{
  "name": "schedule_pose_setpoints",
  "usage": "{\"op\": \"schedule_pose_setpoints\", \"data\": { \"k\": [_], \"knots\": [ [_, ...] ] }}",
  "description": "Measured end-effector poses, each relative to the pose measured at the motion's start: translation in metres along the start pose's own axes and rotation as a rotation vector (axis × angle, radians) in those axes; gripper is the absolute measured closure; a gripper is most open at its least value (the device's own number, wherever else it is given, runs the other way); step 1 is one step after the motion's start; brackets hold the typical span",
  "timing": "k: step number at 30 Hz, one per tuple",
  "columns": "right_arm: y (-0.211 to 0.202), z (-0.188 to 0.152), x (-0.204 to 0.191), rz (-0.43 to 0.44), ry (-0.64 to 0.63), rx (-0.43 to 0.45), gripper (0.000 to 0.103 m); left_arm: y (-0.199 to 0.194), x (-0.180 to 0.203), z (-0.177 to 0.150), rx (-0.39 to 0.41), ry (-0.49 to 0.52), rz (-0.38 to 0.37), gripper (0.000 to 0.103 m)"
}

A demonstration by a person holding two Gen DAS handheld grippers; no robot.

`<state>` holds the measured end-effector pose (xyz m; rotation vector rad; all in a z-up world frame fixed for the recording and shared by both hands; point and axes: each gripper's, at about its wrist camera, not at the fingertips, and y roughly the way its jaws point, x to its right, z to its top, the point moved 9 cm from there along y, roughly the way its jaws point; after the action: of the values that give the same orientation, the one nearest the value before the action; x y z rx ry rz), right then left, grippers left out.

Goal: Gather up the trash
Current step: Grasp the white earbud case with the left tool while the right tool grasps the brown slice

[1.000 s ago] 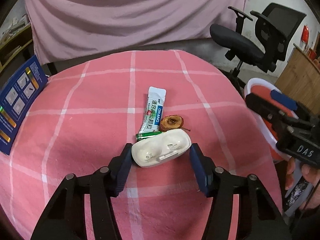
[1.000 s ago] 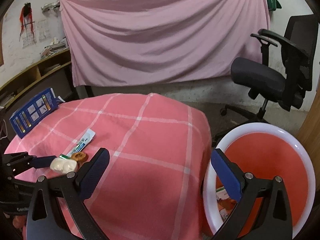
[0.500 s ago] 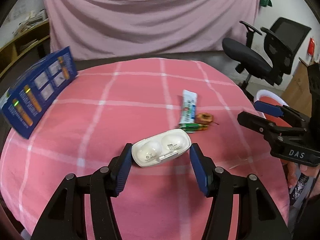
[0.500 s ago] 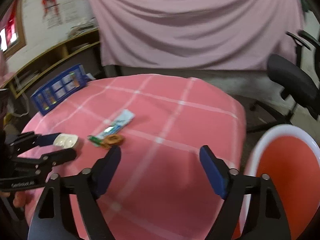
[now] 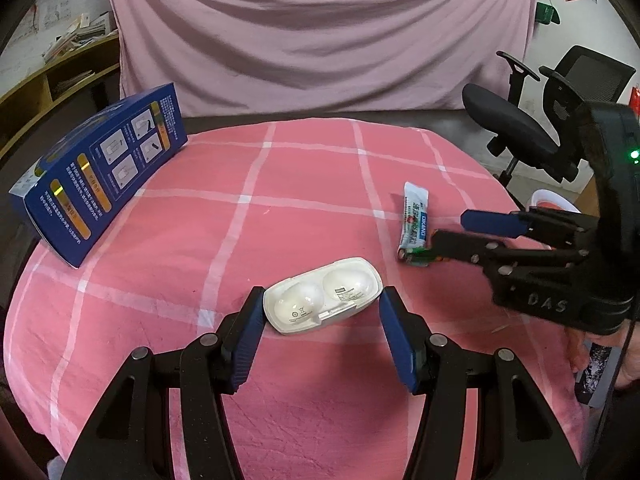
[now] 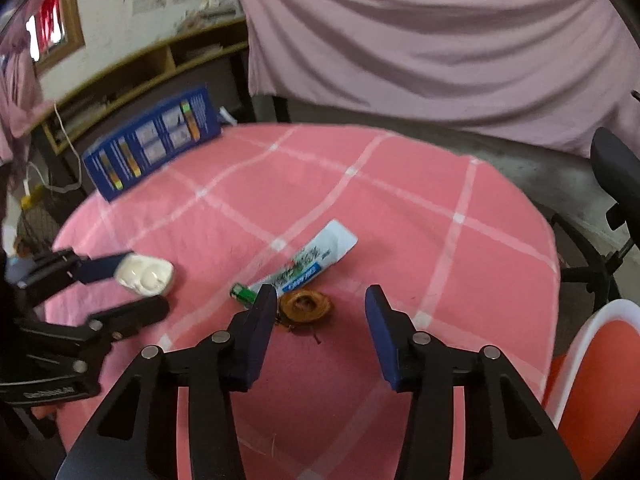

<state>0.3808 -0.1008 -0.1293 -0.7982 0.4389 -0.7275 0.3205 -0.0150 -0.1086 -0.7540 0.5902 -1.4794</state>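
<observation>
1. Pink checked cloth [image 5: 304, 184] covers the round table; on it lie a white earbud case [image 5: 322, 295], a sachet [image 5: 416, 220], a green battery [image 6: 243, 293] and a brown dried peel [image 6: 305, 305].
2. Left gripper [image 5: 322, 330]: fingers are spread wide with the white earbud case between the tips. Contact with the left pad is suggested; a small gap is seen at the right pad, so a firm grasp cannot be confirmed.
3. Change over the last second: the case was lying beside the battery and peel, and is now recorded well apart from them, nearer the blue box [image 5: 100, 172]. It is judged to have been carried or dragged off the pile by the left gripper.
4. Right gripper [image 6: 320, 312]: a second ago it was hanging over the red basin [image 6: 592, 360] at the table's edge; it has since been swung in over the cloth. Fingers are set wide and hold nothing. The brown dried peel lies between the tips, nearer the left one; the battery and sachet sit just beyond.
5. Judgement: with the non-trash case separated, the peel is exposed for picking. No trash is seen collected yet.
6. Risk noted: the battery may be caught along with the peel when the jaws close.
</observation>
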Motion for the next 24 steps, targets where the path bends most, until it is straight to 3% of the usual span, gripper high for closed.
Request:
{"op": "schedule_pose_setpoints", "data": {
  "k": [2, 6, 13, 17, 24],
  "knots": [
    [0.000, -0.002, -0.001, 0.012, 0.005, -0.001, 0.060, -0.001, 0.000, 0.000, 0.003, 0.001, 0.000, 0.052],
    [0.000, -0.003, 0.000, 0.042, 0.035, -0.005, 0.077, -0.001, 0.002, -0.001, 0.015, -0.005, -0.010, 0.052],
    [-0.007, -0.002, -0.001, 0.036, 0.049, 0.021, 0.077, -0.002, 0.004, 0.000, 0.031, 0.003, -0.008, 0.052],
    [-0.030, 0.004, -0.001, 0.011, 0.037, 0.132, 0.077, -0.006, 0.004, 0.001, 0.055, -0.012, -0.009, 0.052],
    [-0.077, 0.008, 0.008, -0.033, 0.064, 0.336, 0.077, -0.026, 0.017, 0.005, 0.169, -0.037, -0.021, 0.052]
  ]
}}
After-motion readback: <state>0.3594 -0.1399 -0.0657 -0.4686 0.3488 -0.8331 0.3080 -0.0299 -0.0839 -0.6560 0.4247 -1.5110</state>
